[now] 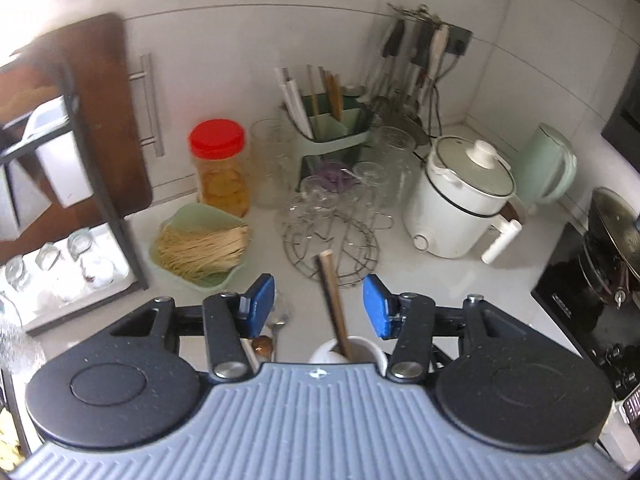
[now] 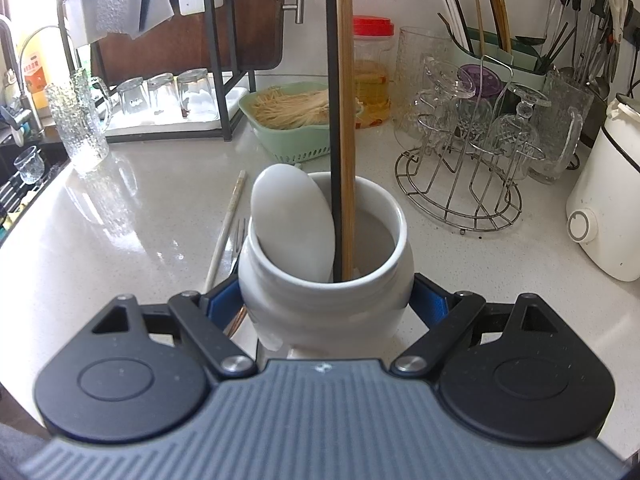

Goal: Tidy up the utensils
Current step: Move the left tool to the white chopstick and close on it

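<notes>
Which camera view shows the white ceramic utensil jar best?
The right wrist view: the white ceramic utensil jar fills the centre, rim and contents visible. The left wrist view shows only part of its rim behind the claw body.

I can't read any text here. The orange label (image 2: 35,76) on a bottle at the left edge of the right wrist view carries characters too blurred to make out.
</notes>
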The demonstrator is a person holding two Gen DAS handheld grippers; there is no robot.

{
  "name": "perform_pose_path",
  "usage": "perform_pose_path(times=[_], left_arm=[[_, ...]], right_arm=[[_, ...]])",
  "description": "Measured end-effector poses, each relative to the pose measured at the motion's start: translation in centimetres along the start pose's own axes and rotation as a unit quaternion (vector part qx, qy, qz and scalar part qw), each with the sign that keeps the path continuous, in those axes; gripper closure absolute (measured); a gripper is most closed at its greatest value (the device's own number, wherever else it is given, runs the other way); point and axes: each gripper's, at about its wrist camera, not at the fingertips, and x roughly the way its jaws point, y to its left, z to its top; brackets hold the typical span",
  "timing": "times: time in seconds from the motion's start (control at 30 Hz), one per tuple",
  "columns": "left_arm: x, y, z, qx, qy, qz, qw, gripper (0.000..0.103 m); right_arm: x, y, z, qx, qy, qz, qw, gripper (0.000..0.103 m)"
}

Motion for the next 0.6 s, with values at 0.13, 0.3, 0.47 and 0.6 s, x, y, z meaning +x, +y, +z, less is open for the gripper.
perform_pose_path(times=[0.13, 0.3, 0.47, 0.6], left_arm=[[0.3, 2.3, -1.9, -0.015, -0.008, 0.022, 0.9996, 0.045], [2.0, 5.9, -5.2, -0.049, 0.007, 0.054, 0.9973, 0.044], [5.5, 9.2, -8.5, -0.112, 0.037, 0.047, 0.9918, 0.044], [8.0, 10.7, -10.3, -0.138, 0.058, 0.056, 0.9871, 0.044]], right_arm=[[0.0, -0.1, 0.0, 0.003, -0.003, 0.001, 1.0, 0.013], [0.1, 0.0, 0.0, 0.003, -0.007, 0.002, 1.0, 0.013], [0.0, 0.2, -0.2, 0.006, -0.011, -0.004, 1.0, 0.013], [0.0, 0.2, -0.2, 0.007, -0.011, -0.007, 1.0, 0.013]])
